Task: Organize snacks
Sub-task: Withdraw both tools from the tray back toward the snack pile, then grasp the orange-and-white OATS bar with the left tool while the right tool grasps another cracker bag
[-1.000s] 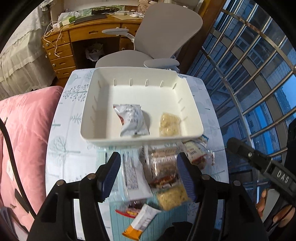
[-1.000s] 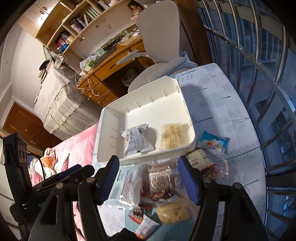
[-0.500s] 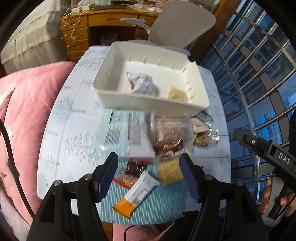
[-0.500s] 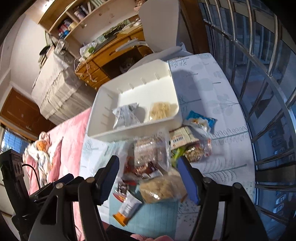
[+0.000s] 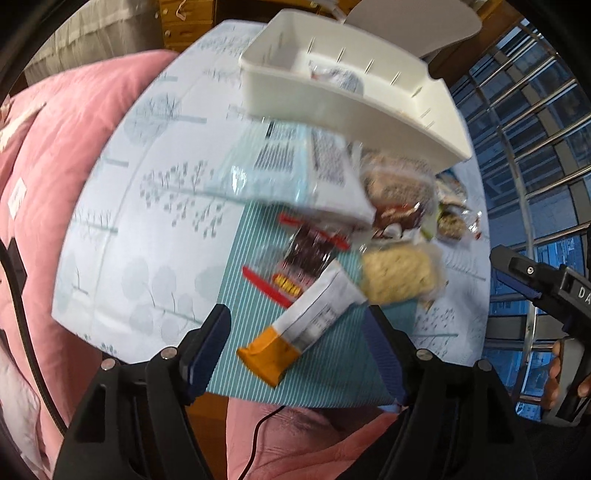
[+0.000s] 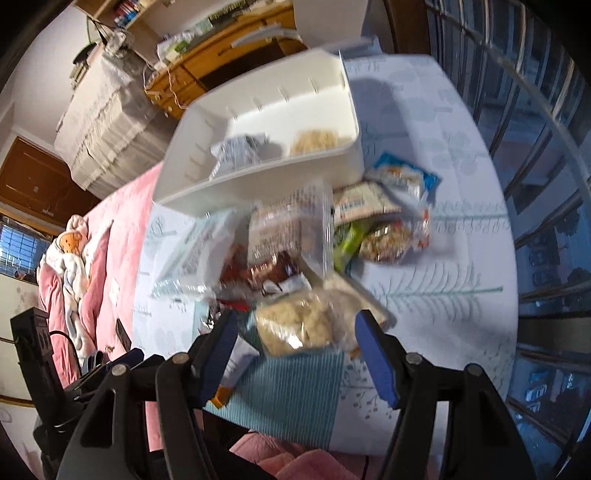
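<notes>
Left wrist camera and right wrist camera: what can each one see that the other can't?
Only the left wrist view shows the whole orange-ended snack bar, lying in front of the left tool, whose jaws are opening with nothing gripped. Only the right wrist view shows the blue snack packet, the bookshelf and the stuffed toy. Both show the white bin, the pale crumbly snack bag and the pink blanket.

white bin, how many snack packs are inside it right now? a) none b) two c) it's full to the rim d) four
b: in the right wrist view the white bin holds only a silver pack and a pale noodle pack; the other snacks lie outside on the table.
</notes>
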`<state>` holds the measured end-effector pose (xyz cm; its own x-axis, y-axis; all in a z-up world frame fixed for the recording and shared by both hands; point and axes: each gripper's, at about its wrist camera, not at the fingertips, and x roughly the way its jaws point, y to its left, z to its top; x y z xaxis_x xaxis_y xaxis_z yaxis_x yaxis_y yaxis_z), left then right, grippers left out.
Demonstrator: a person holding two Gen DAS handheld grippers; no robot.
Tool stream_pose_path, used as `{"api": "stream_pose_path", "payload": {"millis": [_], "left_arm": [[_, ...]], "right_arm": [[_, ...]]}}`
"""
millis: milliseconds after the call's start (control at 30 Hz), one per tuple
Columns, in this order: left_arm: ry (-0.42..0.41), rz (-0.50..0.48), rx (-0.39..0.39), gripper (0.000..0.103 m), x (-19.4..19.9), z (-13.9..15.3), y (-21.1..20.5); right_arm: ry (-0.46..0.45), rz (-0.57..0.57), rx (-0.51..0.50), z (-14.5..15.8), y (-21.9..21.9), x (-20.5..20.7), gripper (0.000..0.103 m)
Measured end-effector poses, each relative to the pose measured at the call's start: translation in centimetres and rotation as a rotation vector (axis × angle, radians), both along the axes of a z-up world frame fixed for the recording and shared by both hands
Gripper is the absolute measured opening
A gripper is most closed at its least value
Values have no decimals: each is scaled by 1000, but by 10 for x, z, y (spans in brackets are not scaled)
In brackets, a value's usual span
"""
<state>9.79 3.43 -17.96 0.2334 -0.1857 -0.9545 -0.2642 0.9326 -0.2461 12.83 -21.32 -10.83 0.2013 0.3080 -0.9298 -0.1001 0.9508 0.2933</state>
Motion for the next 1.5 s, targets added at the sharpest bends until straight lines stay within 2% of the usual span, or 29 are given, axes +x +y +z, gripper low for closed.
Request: {"api": "stream_pose_path", "payload": {"millis": [167, 333, 567, 800, 1033, 1200, 1500], "left_arm": [[51, -9, -20, 78, -2, -23, -1], [99, -97, 8, 78, -3, -43, -17], [140, -204, 52, 78, 4, -64, -38], [171, -269, 72, 76, 17, -78, -47], [202, -337, 86, 61, 30, -94, -65], [251, -354, 79, 54, 36, -108, -75], [239, -384, 65, 44, 42, -115, -80]], "right_arm": [[104, -19, 9, -23, -4, 2, 68], [204, -56, 32, -45, -7, 3, 74], [344, -135, 88, -74, -10, 8, 75], [470, -237, 138, -97, -10, 12, 75], [565, -380, 186, -113, -11, 21, 76], [587, -429, 183, -121, -8, 29, 77], [642, -539, 151, -133, -6, 36, 77]]}}
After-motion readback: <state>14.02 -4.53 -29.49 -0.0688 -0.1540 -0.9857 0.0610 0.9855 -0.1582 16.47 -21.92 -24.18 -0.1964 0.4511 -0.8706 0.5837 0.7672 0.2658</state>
